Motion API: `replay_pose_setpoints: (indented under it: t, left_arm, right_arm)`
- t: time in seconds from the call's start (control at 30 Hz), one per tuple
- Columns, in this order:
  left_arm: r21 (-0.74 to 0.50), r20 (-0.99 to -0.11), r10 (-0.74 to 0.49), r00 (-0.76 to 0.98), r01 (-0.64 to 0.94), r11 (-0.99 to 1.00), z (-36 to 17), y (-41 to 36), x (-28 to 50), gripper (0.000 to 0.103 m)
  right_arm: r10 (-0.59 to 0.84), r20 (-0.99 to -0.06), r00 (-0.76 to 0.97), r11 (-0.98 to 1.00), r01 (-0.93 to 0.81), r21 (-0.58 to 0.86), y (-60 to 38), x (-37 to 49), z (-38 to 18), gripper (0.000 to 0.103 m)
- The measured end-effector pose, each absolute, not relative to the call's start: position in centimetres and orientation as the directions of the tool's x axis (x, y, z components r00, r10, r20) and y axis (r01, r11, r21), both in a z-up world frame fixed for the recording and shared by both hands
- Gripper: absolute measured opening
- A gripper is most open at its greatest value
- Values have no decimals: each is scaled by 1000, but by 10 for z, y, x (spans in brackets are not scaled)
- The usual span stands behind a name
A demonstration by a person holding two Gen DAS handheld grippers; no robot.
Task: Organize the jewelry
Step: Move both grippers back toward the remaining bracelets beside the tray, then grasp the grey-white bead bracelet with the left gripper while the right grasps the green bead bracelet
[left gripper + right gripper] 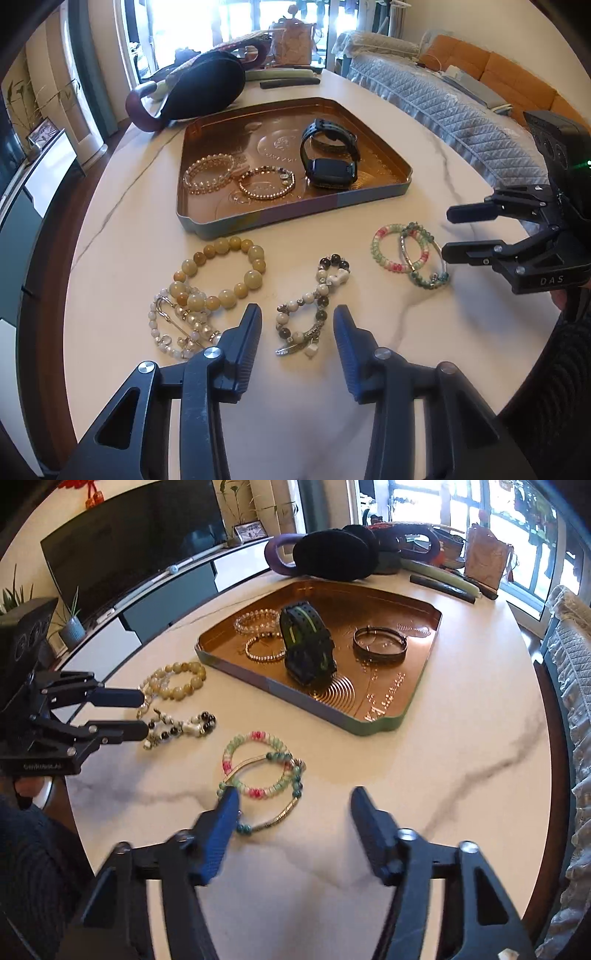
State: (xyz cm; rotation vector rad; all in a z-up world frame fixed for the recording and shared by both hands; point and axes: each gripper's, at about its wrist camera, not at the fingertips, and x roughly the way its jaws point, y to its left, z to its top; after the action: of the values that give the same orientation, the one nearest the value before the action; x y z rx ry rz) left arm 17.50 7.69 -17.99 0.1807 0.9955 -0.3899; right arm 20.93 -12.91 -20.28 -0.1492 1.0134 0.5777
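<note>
A copper tray (229, 221) (402, 716) holds a black watch (328, 155) (306, 646), a clear-bead bracelet (208, 173) (258, 618), a gold-bead bracelet (266, 182) (264, 650) and a dark bangle (380, 644). On the table in front lie a yellow-bead bracelet (221, 273) (177, 679), a pearl bracelet (177, 328), a brown-and-white charm bracelet (314, 306) (181, 727), and pink-green and green-silver bracelets (410, 254) (262, 779). My left gripper (297, 314) (142, 714) is open around the charm bracelet's near end. My right gripper (293, 799) (448, 234) is open, with its left fingertip (229, 801) over the green-silver bracelet.
Dark bags (207, 88) (332, 554), a paper bag (484, 557) and long dark sticks (288, 83) lie behind the tray. The round marble table edge (546, 775) curves at the right, with quilted chairs (443, 103) beyond. A TV (129, 542) stands at the far left.
</note>
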Motion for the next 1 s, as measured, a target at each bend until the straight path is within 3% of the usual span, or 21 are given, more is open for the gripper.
replay_pose_setpoints:
  t: [0.1,0.47,0.57,0.67,0.73,0.8,1.0]
  left_arm:
    - [-24,-853,-226,471,397,918,-184,76,178,37]
    - [6,-871,-194,450,406,914,-198,69,190,32]
    - [10,-871,-196,450,415,910,-199,67,190,25]
    - [11,-871,-201,448,427,904,-199,64,190,14]
    - [11,-866,-206,456,431,902,-196,62,188,11]
    - [17,-856,-210,472,433,901,-191,61,186,8]
    - [-14,-819,-254,514,424,906,-168,64,180,8]
  right_arm:
    - [382,-842,381,842,-519,147,-130,212,-207,40]
    - [336,-850,405,812,-582,43,-114,212,-213,33]
    - [338,-849,406,808,-587,41,-113,214,-213,28]
    - [339,-845,413,789,-614,16,-109,212,-213,19]
    - [345,-847,404,776,-631,16,-105,211,-213,7]
    - [340,-850,402,771,-637,7,-103,209,-213,4]
    - [384,-817,431,767,-641,23,-105,201,-197,2]
